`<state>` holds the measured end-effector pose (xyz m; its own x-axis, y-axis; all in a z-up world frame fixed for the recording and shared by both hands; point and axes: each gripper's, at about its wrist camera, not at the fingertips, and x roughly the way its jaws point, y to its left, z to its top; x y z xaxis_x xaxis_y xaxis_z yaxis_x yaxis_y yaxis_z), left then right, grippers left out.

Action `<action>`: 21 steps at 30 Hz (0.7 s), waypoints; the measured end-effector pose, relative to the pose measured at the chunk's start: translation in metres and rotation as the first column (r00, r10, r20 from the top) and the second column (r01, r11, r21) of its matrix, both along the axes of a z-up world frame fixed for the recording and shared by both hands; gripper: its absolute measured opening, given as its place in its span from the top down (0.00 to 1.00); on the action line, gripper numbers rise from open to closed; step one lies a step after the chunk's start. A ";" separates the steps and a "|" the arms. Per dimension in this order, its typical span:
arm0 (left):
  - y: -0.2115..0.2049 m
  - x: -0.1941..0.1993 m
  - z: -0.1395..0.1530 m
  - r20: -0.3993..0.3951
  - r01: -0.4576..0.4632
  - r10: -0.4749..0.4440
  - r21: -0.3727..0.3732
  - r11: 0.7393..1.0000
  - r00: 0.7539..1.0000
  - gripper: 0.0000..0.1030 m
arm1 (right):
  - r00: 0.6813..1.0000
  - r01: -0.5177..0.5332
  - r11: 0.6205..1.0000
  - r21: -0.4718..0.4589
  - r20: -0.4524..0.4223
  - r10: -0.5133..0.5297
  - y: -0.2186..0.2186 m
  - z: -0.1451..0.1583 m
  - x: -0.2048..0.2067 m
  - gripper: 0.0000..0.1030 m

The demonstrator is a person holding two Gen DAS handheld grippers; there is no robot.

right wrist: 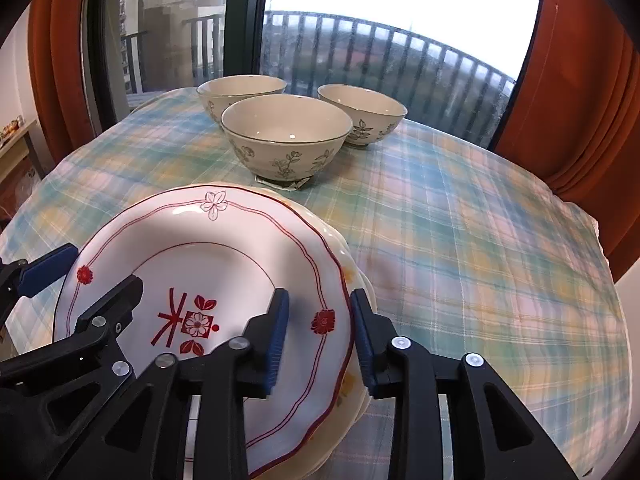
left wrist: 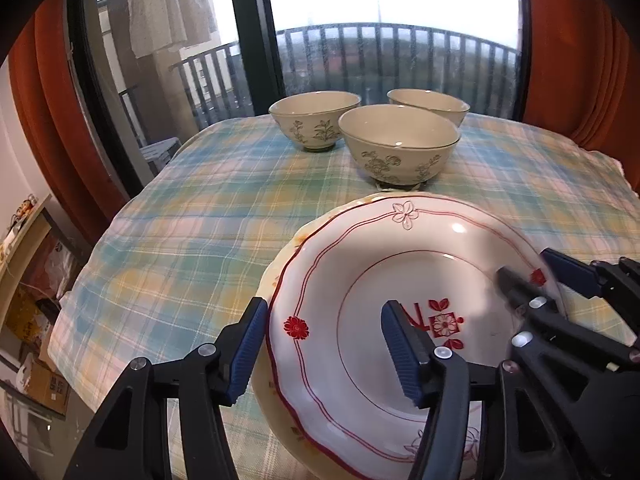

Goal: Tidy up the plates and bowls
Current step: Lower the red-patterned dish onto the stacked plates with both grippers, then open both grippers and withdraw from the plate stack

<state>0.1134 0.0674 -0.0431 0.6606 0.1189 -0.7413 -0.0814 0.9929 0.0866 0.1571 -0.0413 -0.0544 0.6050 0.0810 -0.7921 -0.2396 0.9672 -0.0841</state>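
A white plate with red line and flower pattern (left wrist: pixel 344 276) (right wrist: pixel 208 248) lies on top of a cream plate with yellow flowers (left wrist: pixel 280 264) (right wrist: pixel 350 380) on the plaid tablecloth. My left gripper (left wrist: pixel 324 352) (right wrist: pixel 86 280) stands open astride the white plate's left rim, one pad outside and one over the well. My right gripper (right wrist: pixel 320 340) (left wrist: pixel 540 278) is open astride the right rim in the same way. Neither pair of pads presses the plate. Three cream bowls with grey flower prints stand behind: left (left wrist: pixel 316 120) (right wrist: pixel 240 92), middle (left wrist: pixel 400 148) (right wrist: pixel 286 140), right (left wrist: pixel 432 104) (right wrist: pixel 364 116).
The plaid tablecloth (left wrist: pixel 192 220) (right wrist: pixel 480 240) covers a round table whose edge drops away at left and right. The middle bowl sits on a small dark mat (right wrist: pixel 284 182). Orange curtains (left wrist: pixel 44 120) flank a balcony window (left wrist: pixel 400 40). A shelf (left wrist: pixel 24 232) with clutter stands low at left.
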 end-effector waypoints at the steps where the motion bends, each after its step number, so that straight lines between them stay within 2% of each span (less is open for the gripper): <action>1: 0.001 -0.001 0.001 -0.002 0.004 -0.004 -0.008 1.000 1.000 0.39 | 1.000 0.001 1.000 0.008 -0.005 -0.001 -0.001 0.001 -0.001 0.58; 2: 0.002 -0.002 0.001 -0.003 0.011 -0.011 -0.020 1.000 1.000 0.39 | 1.000 0.001 1.000 0.017 -0.001 -0.001 -0.003 0.003 -0.002 0.57; 4: 0.004 -0.002 0.000 -0.020 0.014 -0.015 -0.049 0.999 1.000 0.37 | 1.000 0.017 1.000 0.016 0.010 -0.018 -0.005 0.008 -0.004 0.48; 7: 0.006 -0.005 0.004 -0.029 0.009 -0.012 -0.084 0.996 1.000 0.33 | 0.999 0.024 1.000 0.016 0.025 -0.024 -0.008 0.015 -0.008 0.43; 10: 0.004 -0.006 0.011 -0.022 0.028 -0.031 -0.102 0.994 0.999 0.32 | 0.999 0.030 0.999 0.033 0.020 -0.031 -0.013 0.022 -0.009 0.43; 14: -0.001 -0.006 0.024 0.018 0.045 -0.043 -0.097 0.994 0.999 0.24 | 0.999 0.052 0.996 0.069 0.006 -0.052 -0.024 0.034 -0.008 0.42; 21: -0.007 0.015 0.050 0.034 0.069 -0.066 -0.100 0.993 0.997 0.23 | 0.997 0.075 0.994 0.083 0.016 -0.077 -0.034 0.058 0.008 0.42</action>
<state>0.1279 0.0604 0.0067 0.6870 -0.0010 -0.7267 -0.0151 0.9998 -0.0156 0.1651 -0.0753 0.0037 0.6271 0.0991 -0.7726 -0.1644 0.9864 -0.0070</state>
